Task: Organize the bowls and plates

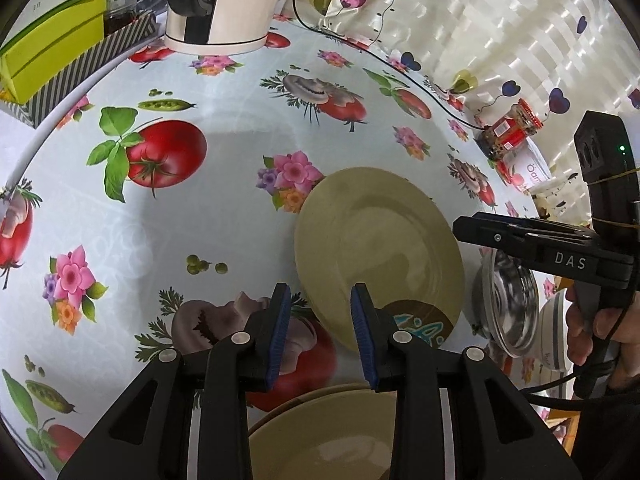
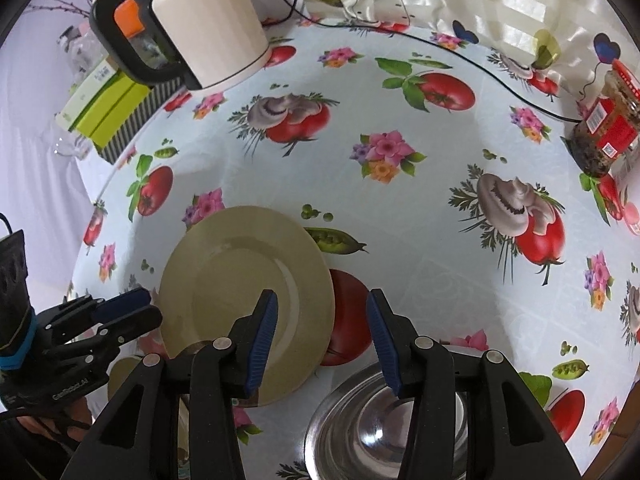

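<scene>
A beige plate point(image 1: 376, 256) point(image 2: 240, 292) lies on the flowered tablecloth, partly over a brown plate with a teal pattern point(image 1: 424, 324). My left gripper point(image 1: 322, 336) is open above the beige plate's near-left rim, and its pads touch nothing. Below it sits another beige dish point(image 1: 320, 432). My right gripper point(image 2: 324, 340) point(image 1: 464, 226) is open with nothing held, hovering between the beige plate's right rim and a steel bowl point(image 2: 384, 432) point(image 1: 508, 304). Behind the steel bowl stands a white bowl point(image 1: 554, 336). In the right wrist view the left gripper point(image 2: 150, 310) sits at the plate's left side.
A white kettle point(image 1: 224, 4) point(image 2: 208, 28) stands at the back, its cable running along the curtain. Green boxes in a striped box point(image 1: 52, 48) point(image 2: 108, 112) sit at the back left. A red-labelled jar point(image 1: 508, 128) point(image 2: 604, 128) stands at the right. The table edge curves along the left.
</scene>
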Demonstrator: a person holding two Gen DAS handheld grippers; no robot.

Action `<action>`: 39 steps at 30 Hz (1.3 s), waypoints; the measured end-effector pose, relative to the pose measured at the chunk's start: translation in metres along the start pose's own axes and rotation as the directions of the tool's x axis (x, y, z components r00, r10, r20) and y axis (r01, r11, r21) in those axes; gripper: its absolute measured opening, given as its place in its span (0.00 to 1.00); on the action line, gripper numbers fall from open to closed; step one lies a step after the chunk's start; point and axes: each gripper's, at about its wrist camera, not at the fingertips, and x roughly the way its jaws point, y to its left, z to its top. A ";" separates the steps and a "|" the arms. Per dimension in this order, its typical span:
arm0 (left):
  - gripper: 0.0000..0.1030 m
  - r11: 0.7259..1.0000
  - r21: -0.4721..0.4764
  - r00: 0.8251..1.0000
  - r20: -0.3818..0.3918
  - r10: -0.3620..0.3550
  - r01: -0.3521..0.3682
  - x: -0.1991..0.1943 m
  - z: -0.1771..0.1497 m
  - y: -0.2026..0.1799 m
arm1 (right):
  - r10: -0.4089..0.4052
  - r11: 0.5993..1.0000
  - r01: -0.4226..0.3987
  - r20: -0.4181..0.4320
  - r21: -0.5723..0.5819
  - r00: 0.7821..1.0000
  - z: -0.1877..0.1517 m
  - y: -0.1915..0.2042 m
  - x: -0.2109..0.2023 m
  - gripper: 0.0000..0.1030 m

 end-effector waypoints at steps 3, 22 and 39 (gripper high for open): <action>0.31 1.000 -0.004 1.000 -0.011 0.001 -0.001 0.004 -0.002 0.001 | -0.004 1.000 0.003 -0.021 -0.011 1.000 0.001 0.001 0.006 0.45; 0.31 0.999 0.004 0.998 -0.046 -0.040 0.040 0.015 -0.009 -0.005 | -0.004 0.998 -0.002 -0.106 -0.057 0.994 0.000 0.009 0.029 0.28; 0.29 1.000 -0.007 1.000 -0.005 -0.019 0.019 0.001 -0.005 -0.003 | 0.010 0.999 -0.012 -0.067 -0.033 0.998 0.001 0.013 0.021 0.23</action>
